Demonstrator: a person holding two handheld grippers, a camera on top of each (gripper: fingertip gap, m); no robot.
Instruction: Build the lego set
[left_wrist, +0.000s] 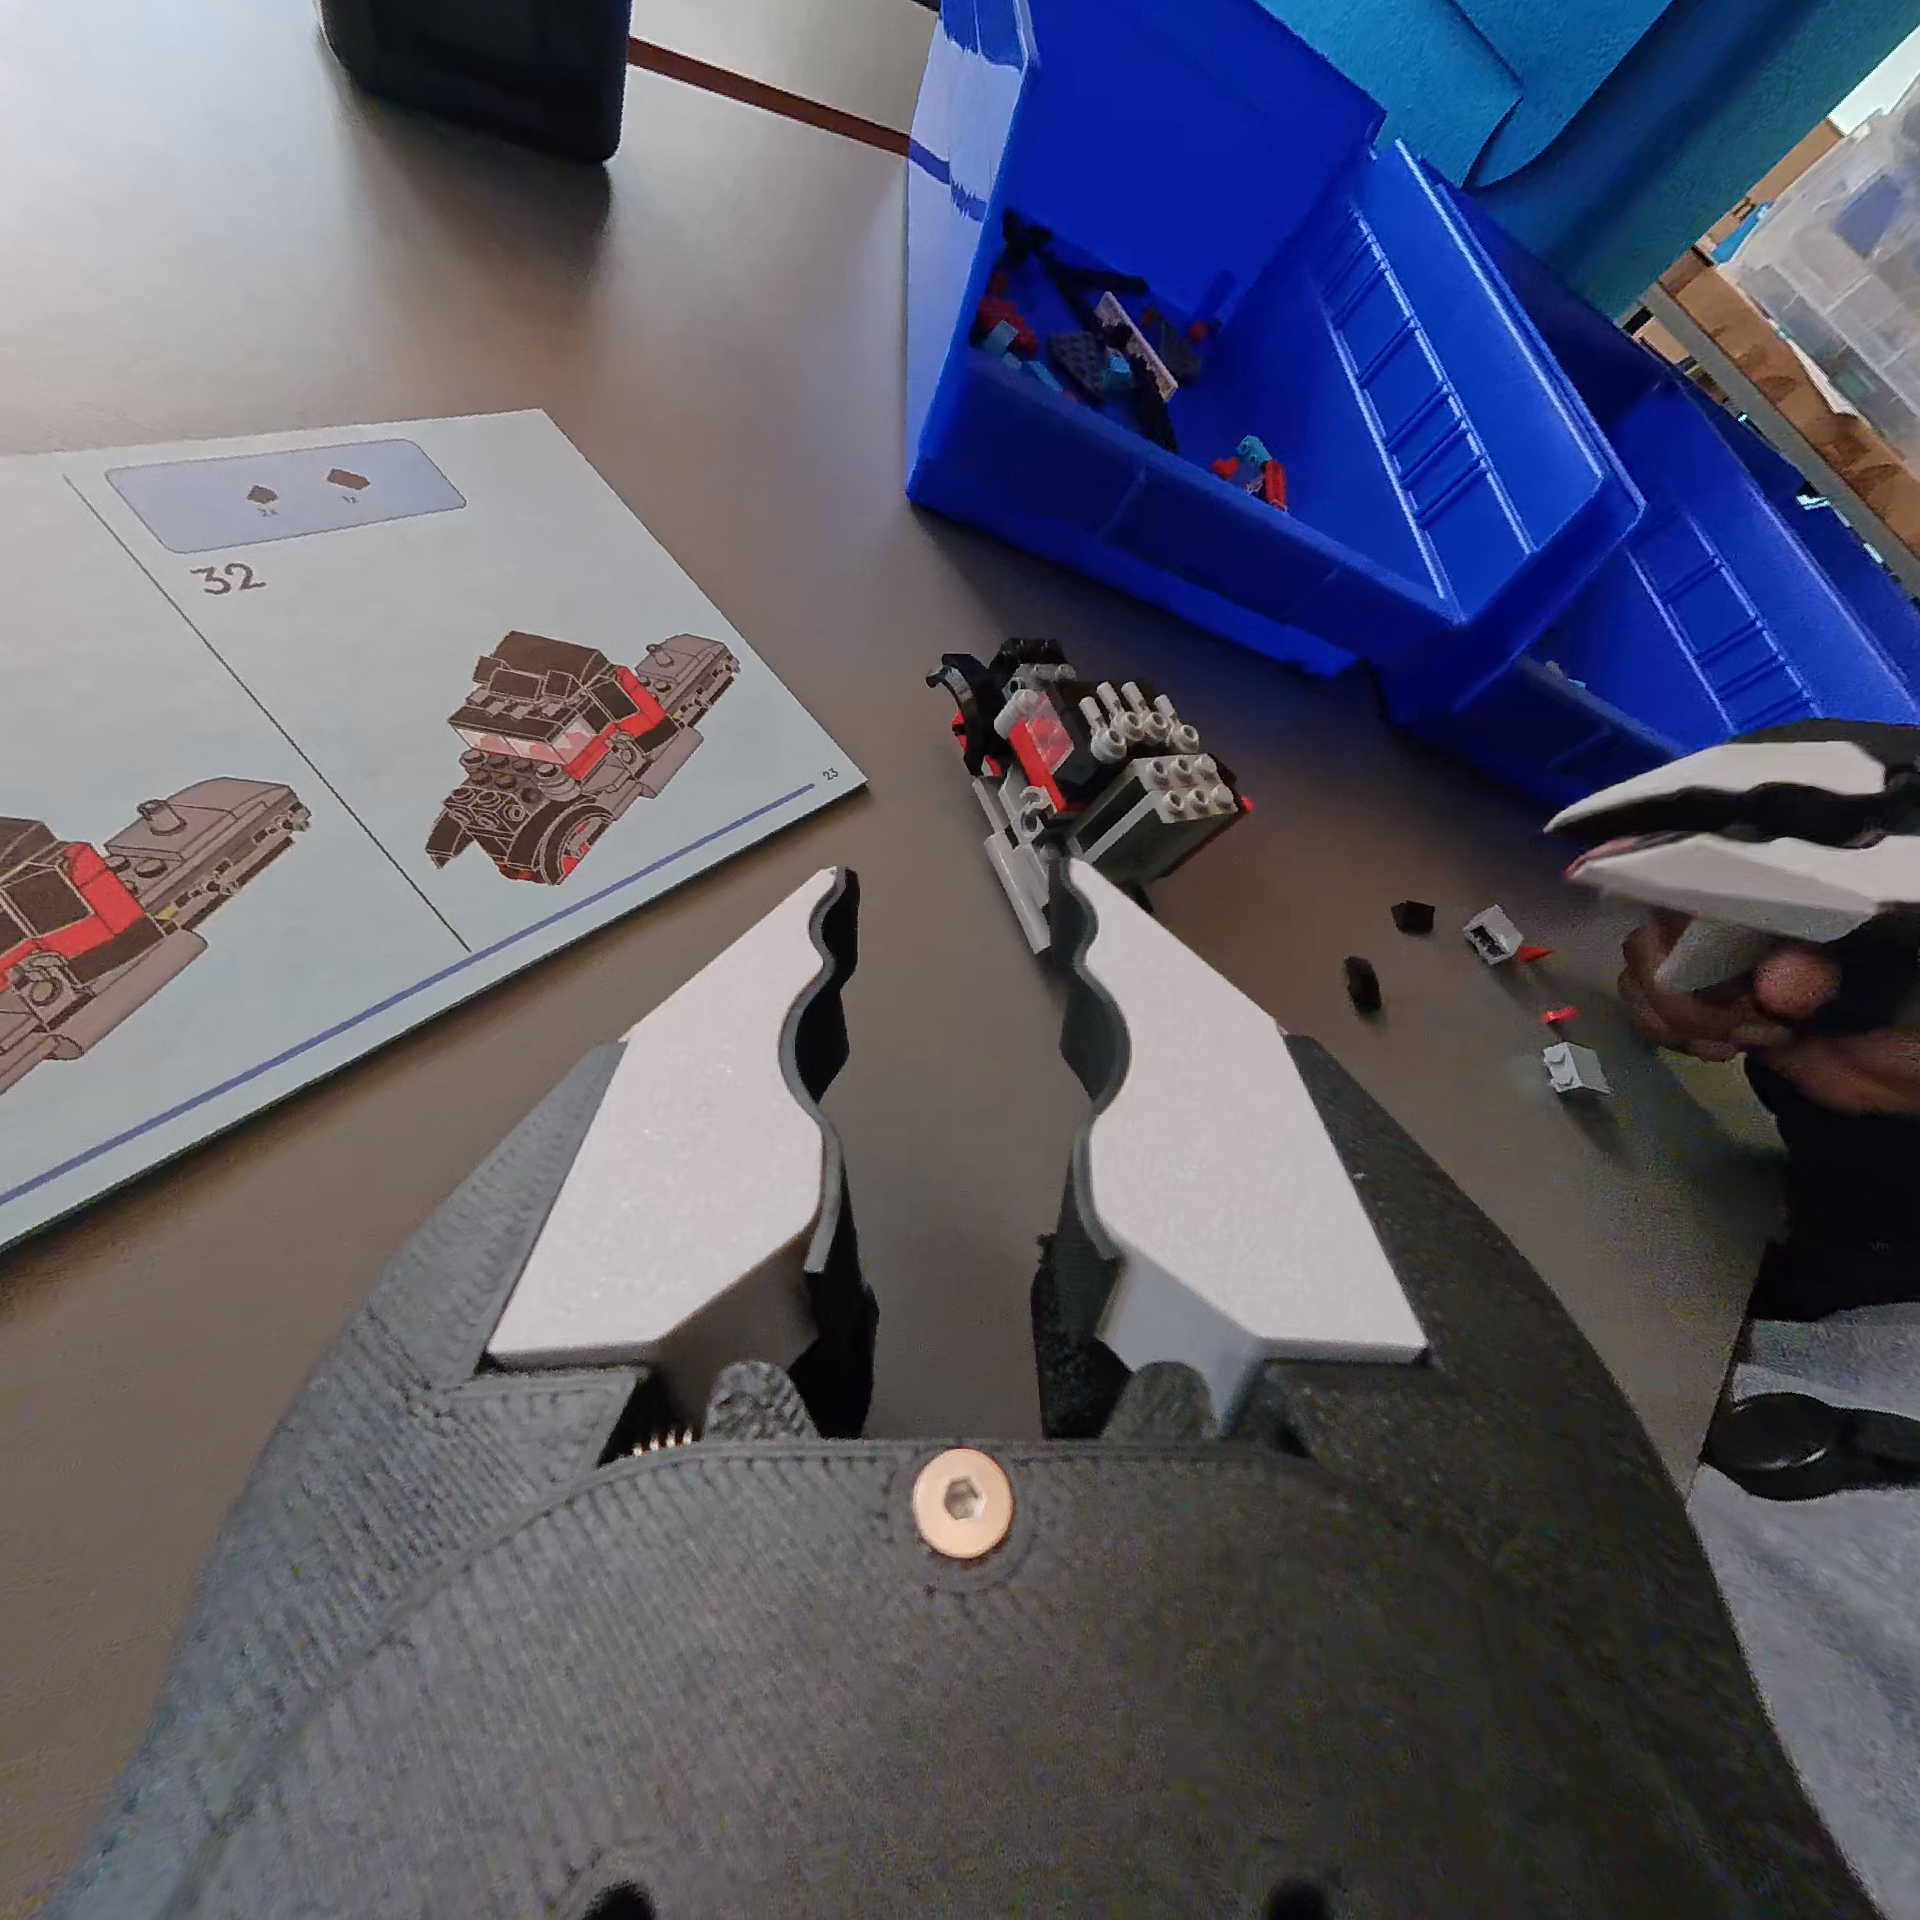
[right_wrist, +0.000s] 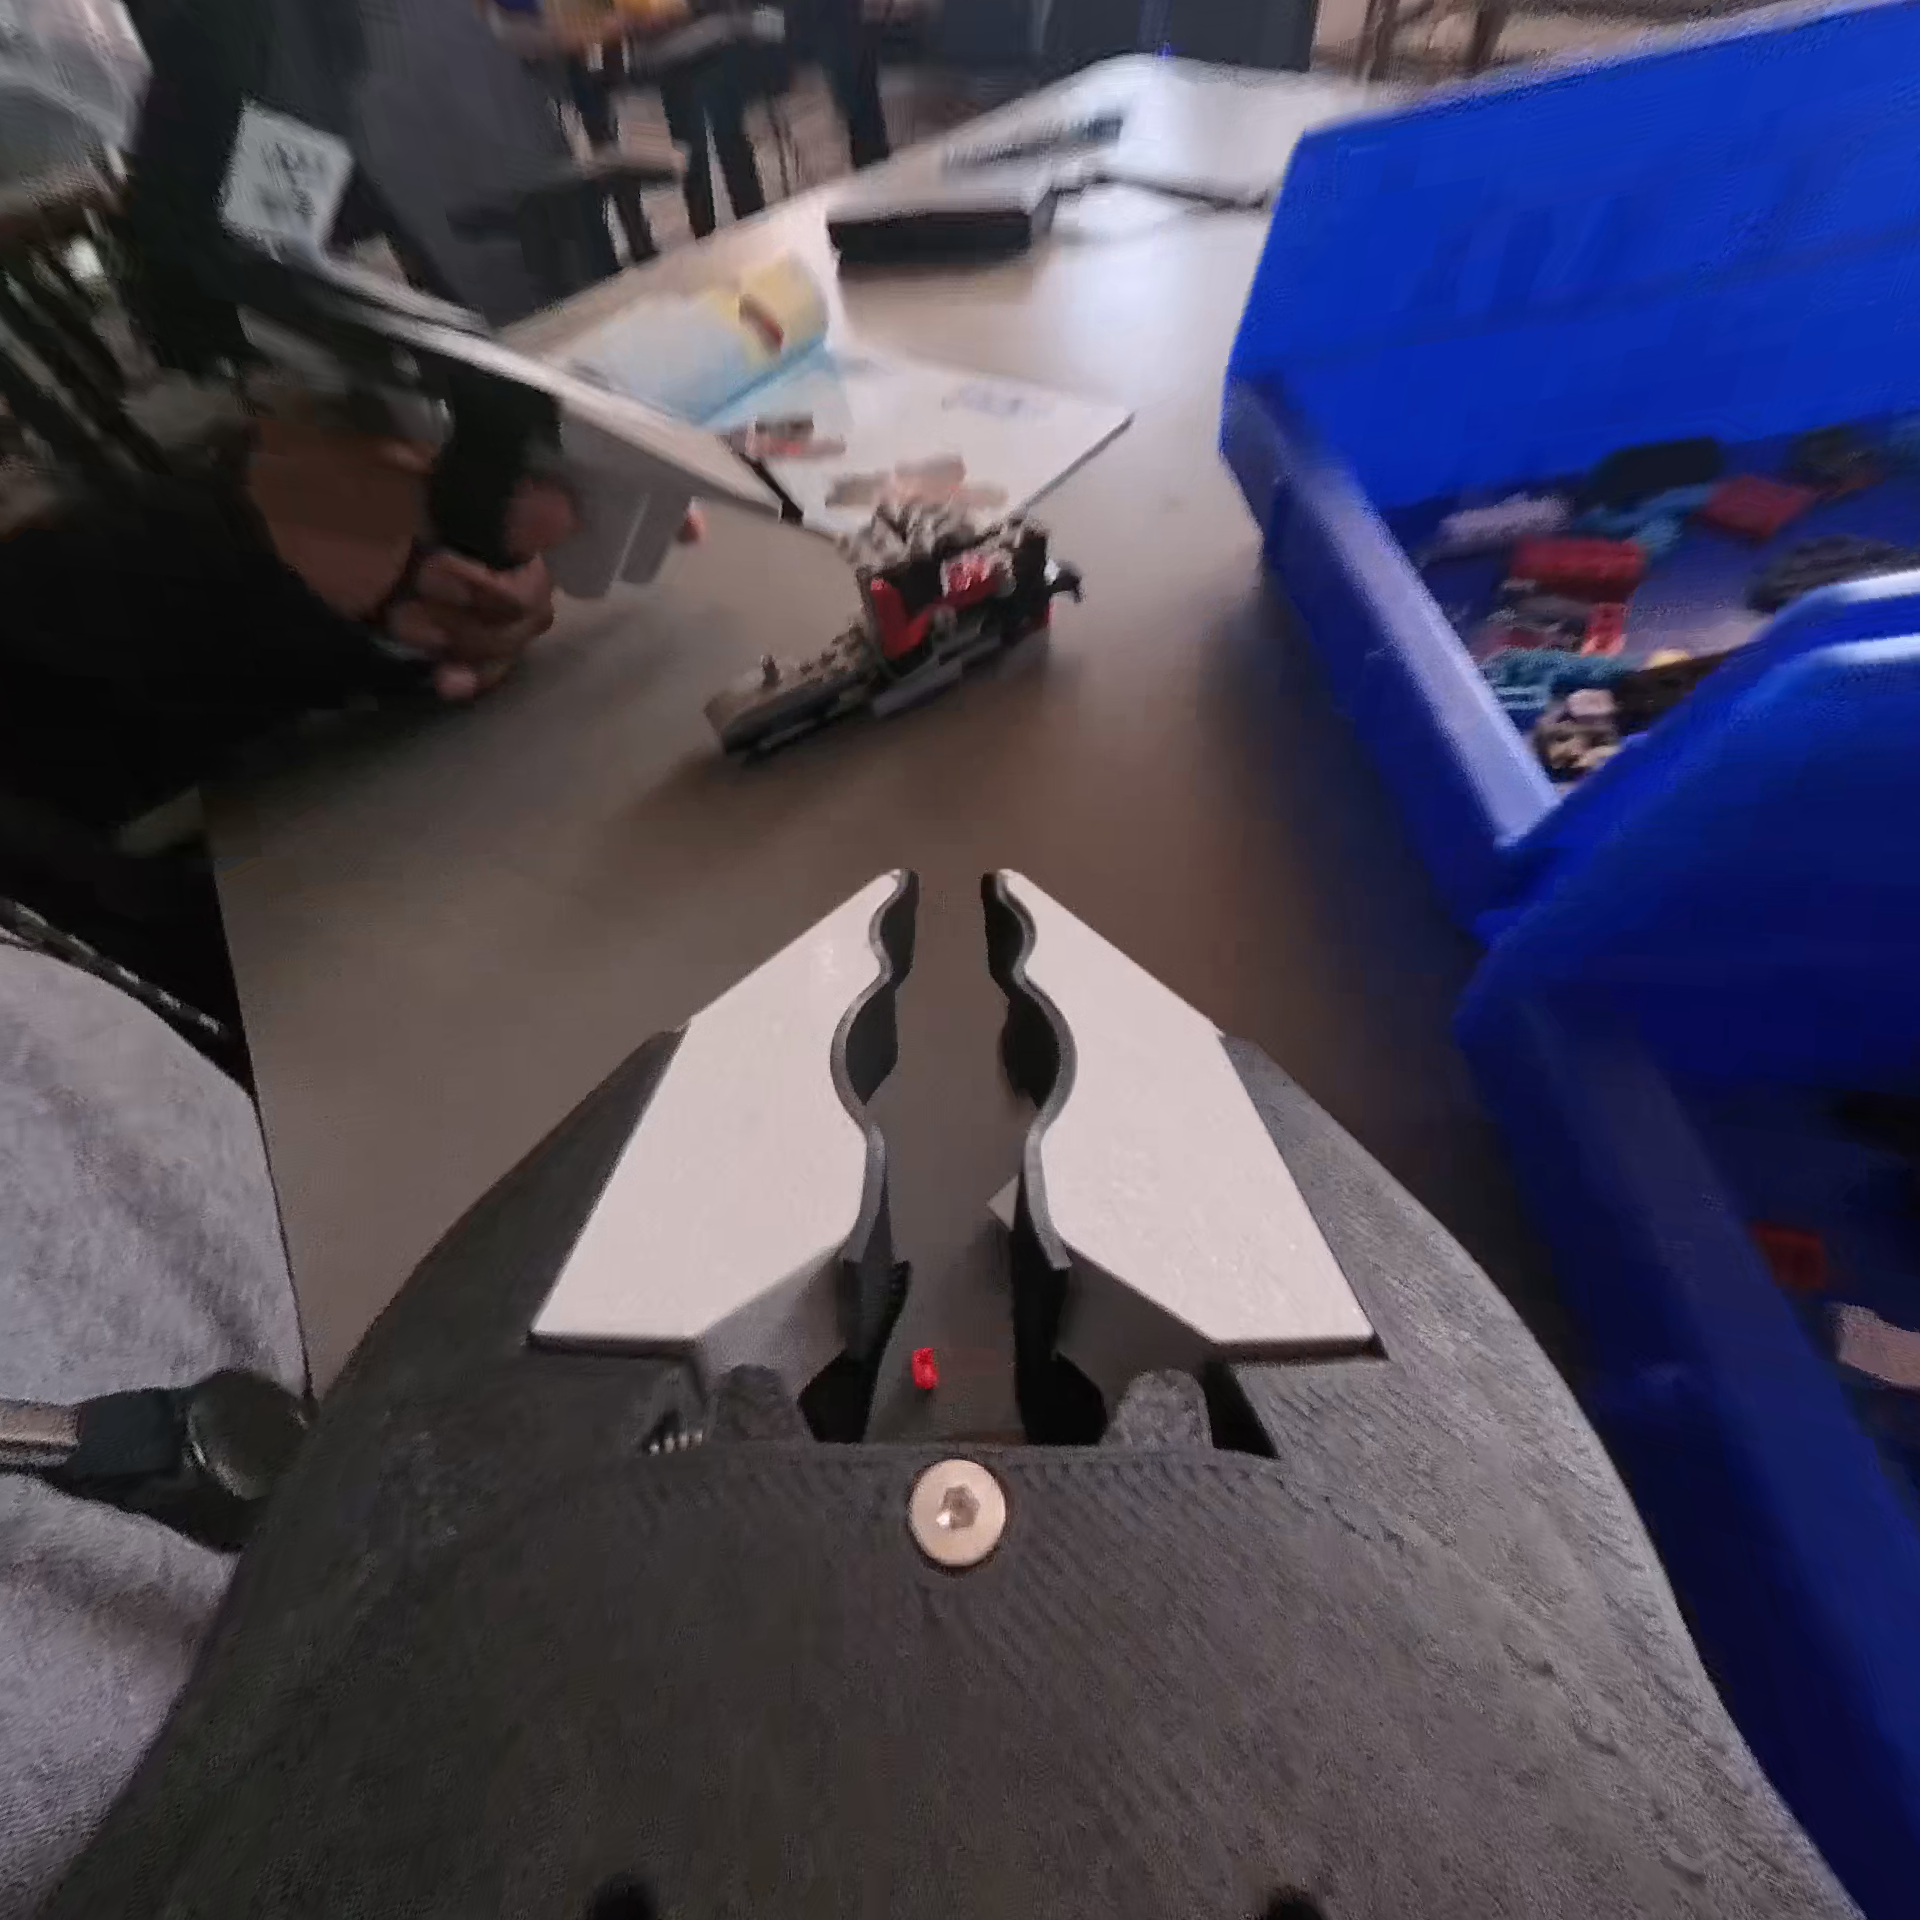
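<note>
So the half-built lego model (left_wrist: 1091, 769) sits on the dark table (left_wrist: 520, 260), just past the tips of the left gripper (left_wrist: 956, 894). Its fingers are spread with nothing between them, and the right-hand fingertip (left_wrist: 1081, 904) looks like it's right up against the grey strip at the near end of the model, though I can't tell if it's actually touching. The open instruction booklet (left_wrist: 416, 727) lies off to the left of the model, and the blue bin (left_wrist: 1195, 436) of loose pieces is behind it.

A few small loose bricks (left_wrist: 1486, 930), grey, black and red, are scattered to the right of the model, near the right gripper (left_wrist: 1569, 852) coming in from that side.

From the right wrist view (kinda blurry), the right gripper (right_wrist: 951, 883) has only a narrow gap between its fingers and holds nothing. The model (right_wrist: 904, 634) is well ahead of its tips. A tiny red piece (right_wrist: 923, 1369) shows on the table down in the gap near the finger bases.
</note>
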